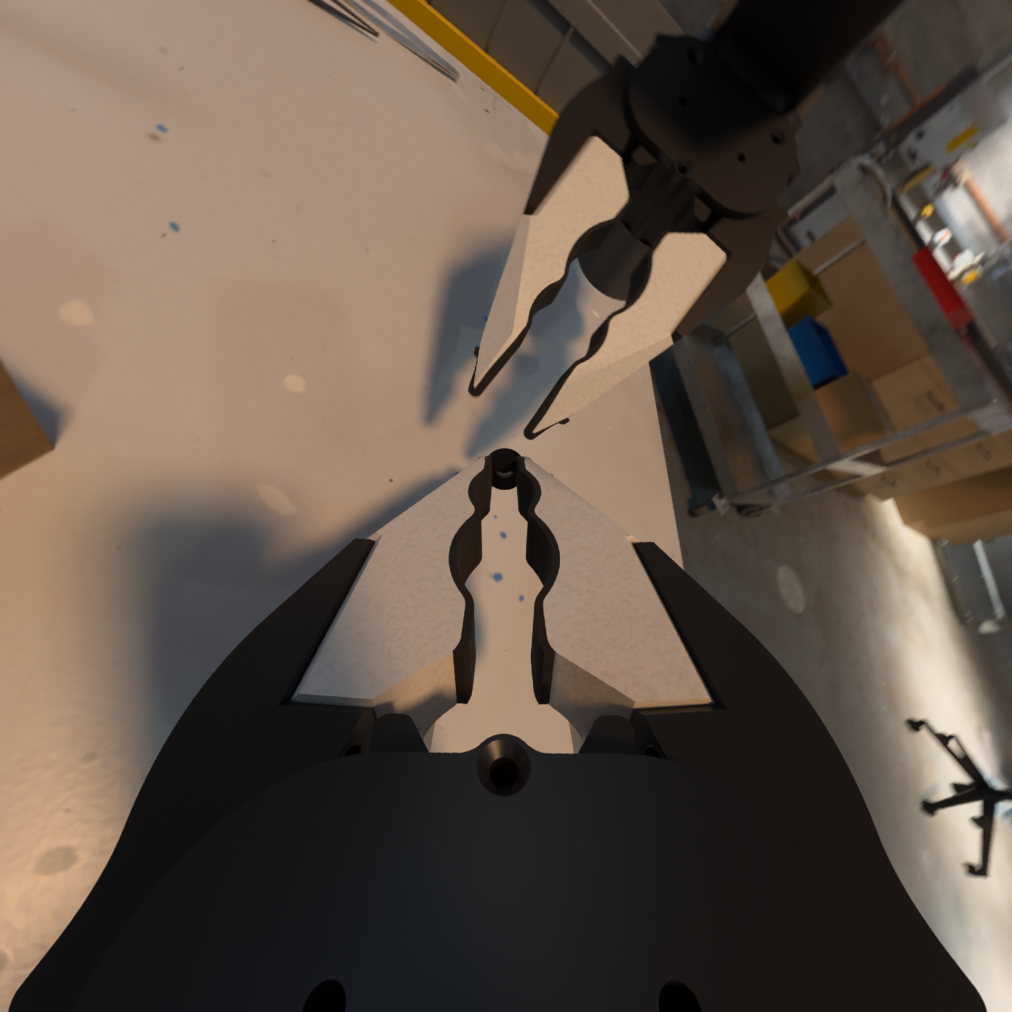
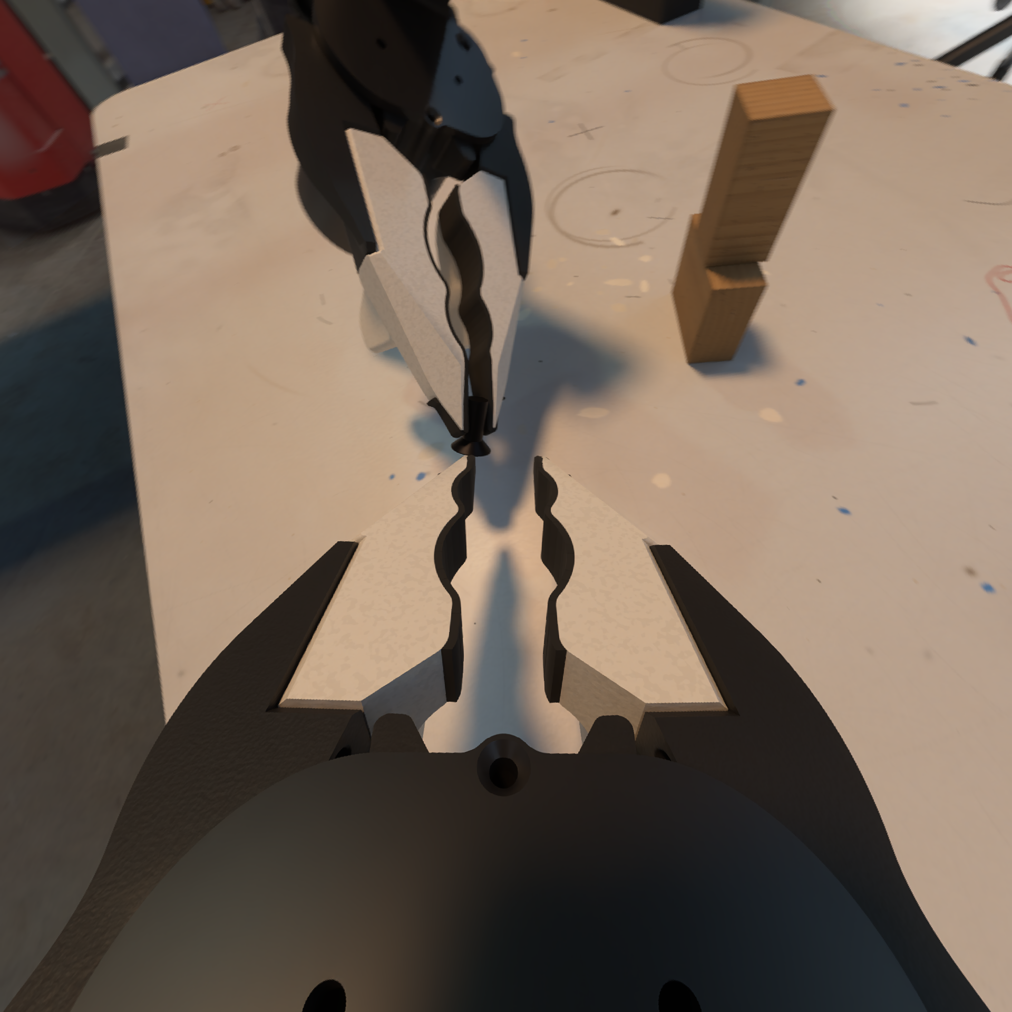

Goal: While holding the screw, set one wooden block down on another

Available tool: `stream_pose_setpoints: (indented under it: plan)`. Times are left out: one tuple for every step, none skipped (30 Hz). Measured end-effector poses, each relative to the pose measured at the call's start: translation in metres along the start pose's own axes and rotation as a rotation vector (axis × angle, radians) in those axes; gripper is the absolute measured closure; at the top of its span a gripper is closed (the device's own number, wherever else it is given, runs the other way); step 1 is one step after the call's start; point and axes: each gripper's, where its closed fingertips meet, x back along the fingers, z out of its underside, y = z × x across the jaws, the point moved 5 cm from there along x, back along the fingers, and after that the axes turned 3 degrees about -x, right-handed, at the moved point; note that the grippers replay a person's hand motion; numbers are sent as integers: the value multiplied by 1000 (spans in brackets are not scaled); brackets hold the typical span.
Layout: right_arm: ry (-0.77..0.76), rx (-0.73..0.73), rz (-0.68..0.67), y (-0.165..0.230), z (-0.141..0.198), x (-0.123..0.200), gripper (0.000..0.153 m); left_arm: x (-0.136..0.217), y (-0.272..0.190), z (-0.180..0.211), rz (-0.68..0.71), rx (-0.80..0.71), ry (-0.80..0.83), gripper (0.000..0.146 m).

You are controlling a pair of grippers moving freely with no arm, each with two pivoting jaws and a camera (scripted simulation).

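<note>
Black screw (image 2: 472, 431) pinched at left gripper (image 1: 504, 465) fingertips; right gripper (image 2: 502, 465) fingers apart, empty, just beside.

left hand-held gripper (image 1: 504, 465) pinches black screw (image 1: 504, 472).

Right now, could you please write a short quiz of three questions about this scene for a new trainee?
1. True or false: the left gripper is shut on the black screw.
2. Multiple choice: the right gripper is A) shut on a block, B) open and empty, C) shut on the screw.
3. Fill in: the upper wooden block rests on the lower wooden block, with its bottom edge hanging past one ____ of it.

Key
1. True: the screw sits pinched at the fingertips, head pointing away from that gripper.
2. B: its jaws stand apart with only the table between them.
3. Side: the stack is offset, not flush.
</note>
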Motion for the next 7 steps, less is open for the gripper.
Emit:
stream_pose_setpoints:
  plan:
    - [6, 14, -31, 2, 0, -1, 134, -1, -3, 0, 2, -37, 12, 138]
    - [11, 20, -54, 3, 0, -2, 136, -1, -5, -1, 9, -70, 21, 138]
    - [18, 22, -70, 3, 1, -2, 137, -1, -6, -1, 1, -103, 34, 138]
    - [23, 27, -87, 4, 1, -2, 139, -1, -7, -1, -6, -139, 48, 138]
    - [23, 30, -105, 5, 1, -2, 140, -1, -9, -1, -4, -170, 55, 138]
    - [21, 26, -122, 5, 1, -1, 141, 0, -10, -1, -1, -192, 55, 138]
    - [18, 23, -138, 5, 1, 0, 143, 0, -10, -2, 2, -204, 53, 138]
